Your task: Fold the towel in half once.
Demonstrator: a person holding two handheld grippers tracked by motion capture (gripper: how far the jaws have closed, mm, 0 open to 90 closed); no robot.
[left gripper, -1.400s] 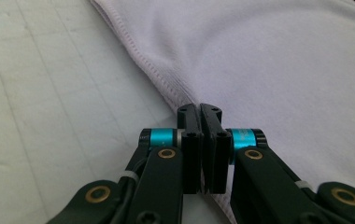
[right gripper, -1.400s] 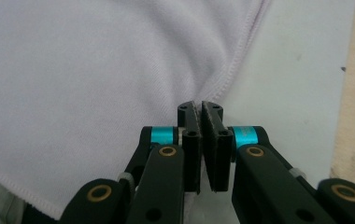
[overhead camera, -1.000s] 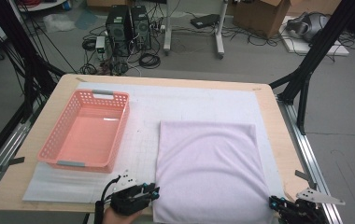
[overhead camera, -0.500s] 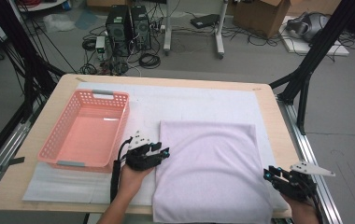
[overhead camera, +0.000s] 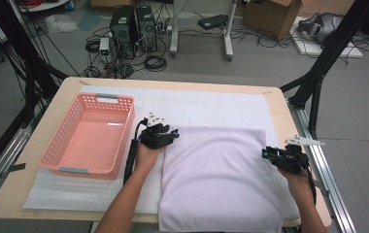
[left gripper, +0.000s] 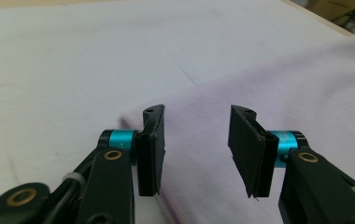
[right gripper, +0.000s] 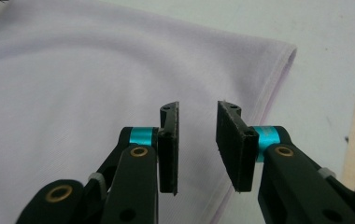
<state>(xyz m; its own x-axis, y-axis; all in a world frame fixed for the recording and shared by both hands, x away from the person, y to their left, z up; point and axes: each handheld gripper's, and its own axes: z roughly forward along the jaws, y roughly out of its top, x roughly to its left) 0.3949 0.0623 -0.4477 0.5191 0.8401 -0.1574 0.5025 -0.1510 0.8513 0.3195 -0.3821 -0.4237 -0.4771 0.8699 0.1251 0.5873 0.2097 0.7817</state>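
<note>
A pale lilac cloth [overhead camera: 219, 177] lies folded flat on the white mat [overhead camera: 207, 109], reaching the table's near edge. My left gripper [overhead camera: 168, 136] hovers at the cloth's far left corner, open, and in the left gripper view the cloth [left gripper: 278, 79] runs between and beyond its jaws, with that gripper [left gripper: 196, 144] holding nothing. My right gripper [overhead camera: 269, 154] sits over the cloth's right edge, open. In the right gripper view the cloth [right gripper: 73, 84] and its hemmed edge pass under the right gripper [right gripper: 196, 140].
A pink plastic basket [overhead camera: 66, 158] stands empty on the left of the mat. The wooden table [overhead camera: 22, 189] has metal rails along both sides. Computer cases, cables and boxes sit on the floor beyond the far edge.
Both hands have moved forward from the table's near edge: the left gripper up to the cloth's far left corner, the right gripper up along the cloth's right edge.
</note>
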